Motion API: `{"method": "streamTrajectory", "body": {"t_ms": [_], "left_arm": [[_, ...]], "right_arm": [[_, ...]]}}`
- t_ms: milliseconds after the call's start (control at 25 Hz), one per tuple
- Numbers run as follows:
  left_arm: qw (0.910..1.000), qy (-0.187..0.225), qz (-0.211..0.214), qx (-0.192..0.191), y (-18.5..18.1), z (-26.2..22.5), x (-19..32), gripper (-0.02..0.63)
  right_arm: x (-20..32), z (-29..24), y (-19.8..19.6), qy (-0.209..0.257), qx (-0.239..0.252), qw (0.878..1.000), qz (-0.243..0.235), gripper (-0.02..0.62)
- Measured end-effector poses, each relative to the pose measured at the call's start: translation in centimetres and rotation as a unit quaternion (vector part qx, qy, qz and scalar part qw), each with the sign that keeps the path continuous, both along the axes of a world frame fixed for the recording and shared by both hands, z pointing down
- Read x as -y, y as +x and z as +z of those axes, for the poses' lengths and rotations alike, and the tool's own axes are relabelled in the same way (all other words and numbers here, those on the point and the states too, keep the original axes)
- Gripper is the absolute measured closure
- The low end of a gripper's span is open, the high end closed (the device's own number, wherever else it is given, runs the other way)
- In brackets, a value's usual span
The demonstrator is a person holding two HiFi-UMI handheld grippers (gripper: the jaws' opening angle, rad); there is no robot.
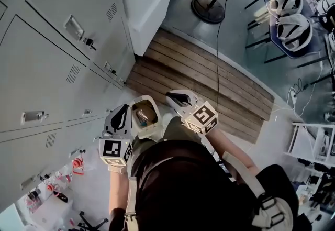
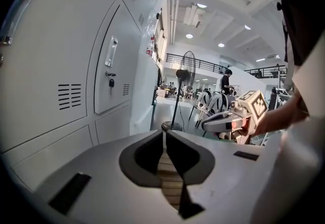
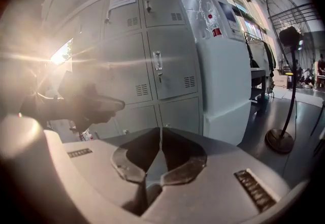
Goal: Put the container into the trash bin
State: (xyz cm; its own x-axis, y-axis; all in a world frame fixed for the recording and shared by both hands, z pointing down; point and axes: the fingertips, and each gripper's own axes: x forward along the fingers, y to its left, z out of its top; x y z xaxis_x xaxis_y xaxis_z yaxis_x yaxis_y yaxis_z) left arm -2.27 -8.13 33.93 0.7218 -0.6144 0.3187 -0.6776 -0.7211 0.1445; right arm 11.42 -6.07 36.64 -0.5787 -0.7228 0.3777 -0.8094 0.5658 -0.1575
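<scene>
Hovering beside grey lockers (image 1: 47,67), left claw (image 2: 165,136) and right claw (image 3: 161,139), both closed and empty.

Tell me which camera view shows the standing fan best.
The left gripper view: the standing fan appears whole there, with head, pole and round base. The right gripper view shows it larger, but the picture edge cuts its head. The head view shows mostly base and pole from above.
</scene>
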Motion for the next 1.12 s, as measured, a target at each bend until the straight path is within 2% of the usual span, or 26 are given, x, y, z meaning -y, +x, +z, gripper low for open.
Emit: {"method": "streamTrajectory", "body": {"t_ms": [520, 840, 1120], "left_arm": [[0.9981, 0.056, 0.022, -0.013, 0.8, -5.4, -0.2, 0.597], [0.9951, 0.093, 0.02, -0.025, 0.9, -9.4, -0.5, 0.597], [0.9926, 0.113, 0.024, -0.036, 1.0, -10.9, -0.8, 0.597]], "right_arm": [[-0.4, -8.1, -0.1, 0.082, 0.015, 0.996, 0.019, 0.568], [-1.0, -11.3, -0.4, 0.117, 0.017, 0.993, 0.022, 0.568], [-1.3, -13.1, -1.0, 0.141, 0.014, 0.99, 0.023, 0.568]]}}
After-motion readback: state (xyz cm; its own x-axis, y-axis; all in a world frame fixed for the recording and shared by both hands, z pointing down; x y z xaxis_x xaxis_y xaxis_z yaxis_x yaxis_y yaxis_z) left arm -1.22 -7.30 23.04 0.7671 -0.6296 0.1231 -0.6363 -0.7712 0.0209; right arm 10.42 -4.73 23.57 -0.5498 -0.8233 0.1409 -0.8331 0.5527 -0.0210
